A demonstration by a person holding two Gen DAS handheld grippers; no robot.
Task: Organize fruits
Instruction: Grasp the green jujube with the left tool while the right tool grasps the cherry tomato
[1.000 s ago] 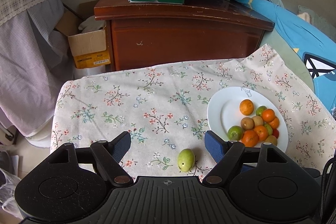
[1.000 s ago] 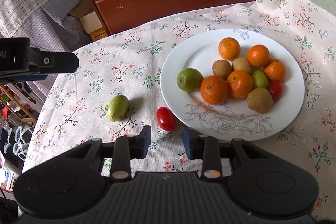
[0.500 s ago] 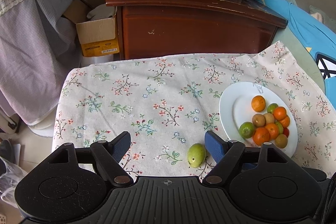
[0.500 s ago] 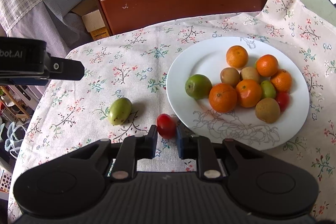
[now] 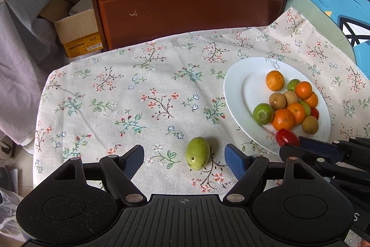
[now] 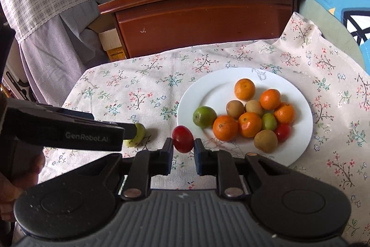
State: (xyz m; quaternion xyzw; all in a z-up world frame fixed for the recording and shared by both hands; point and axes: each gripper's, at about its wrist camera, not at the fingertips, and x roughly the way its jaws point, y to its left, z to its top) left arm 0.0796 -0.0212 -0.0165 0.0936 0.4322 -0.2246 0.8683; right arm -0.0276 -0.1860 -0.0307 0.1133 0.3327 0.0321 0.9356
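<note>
Right gripper (image 6: 183, 146) clamped, raised; left gripper (image 5: 184, 157) closing, jaws apart.

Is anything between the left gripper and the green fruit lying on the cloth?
Nothing visible. The green fruit lies alone on the floral cloth, between the closing fingers of the left gripper, untouched. The white plate sits off to the side.

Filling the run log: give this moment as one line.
right tongs: shut on cherry tomato | left tongs: closing, not touching green fruit | plate: fruit piled
</note>
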